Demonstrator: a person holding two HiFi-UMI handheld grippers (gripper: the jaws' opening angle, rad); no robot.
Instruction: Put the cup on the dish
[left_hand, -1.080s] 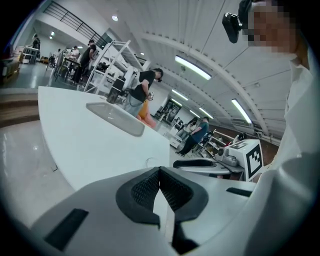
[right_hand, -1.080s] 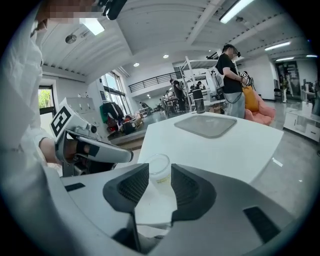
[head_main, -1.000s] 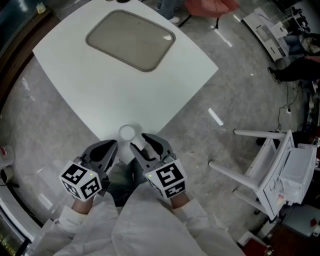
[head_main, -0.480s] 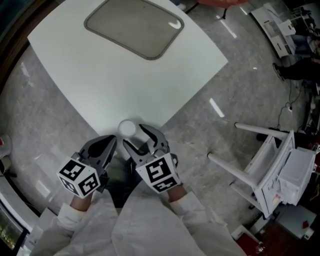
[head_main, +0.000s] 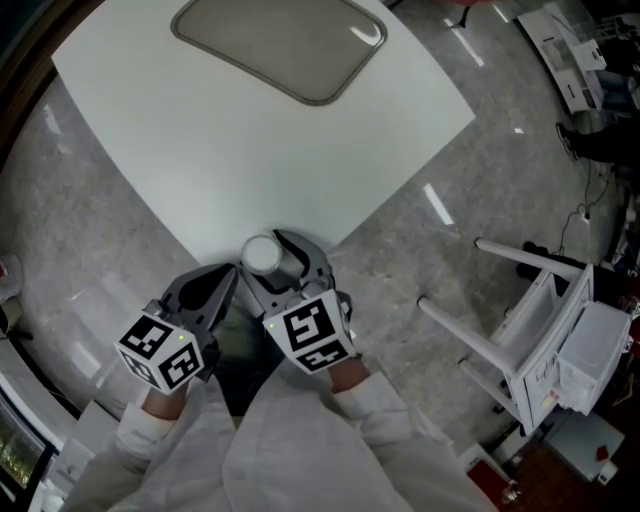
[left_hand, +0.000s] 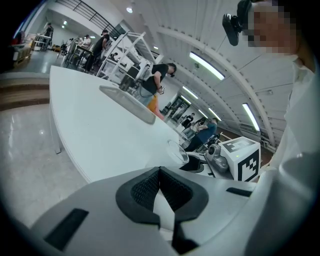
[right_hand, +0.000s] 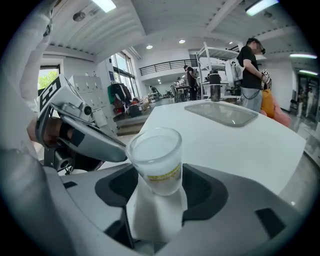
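A small frosted glass cup stands on the near corner of the white table. My right gripper has its jaws wide on either side of the cup, and a little room shows at each pad. The dish, a shallow grey tray, lies at the table's far side, well beyond the cup. My left gripper hovers just left of the cup, off the table's edge, with its pads together and nothing between them.
A white chair or rack lies tipped on the grey floor to the right. Bare tabletop stretches between the cup and the tray. People and shelving stand far off behind the table.
My right gripper spread its jaws and moved forward, so the cup that stood ahead of its tips now sits between them. The left gripper barely shifted.
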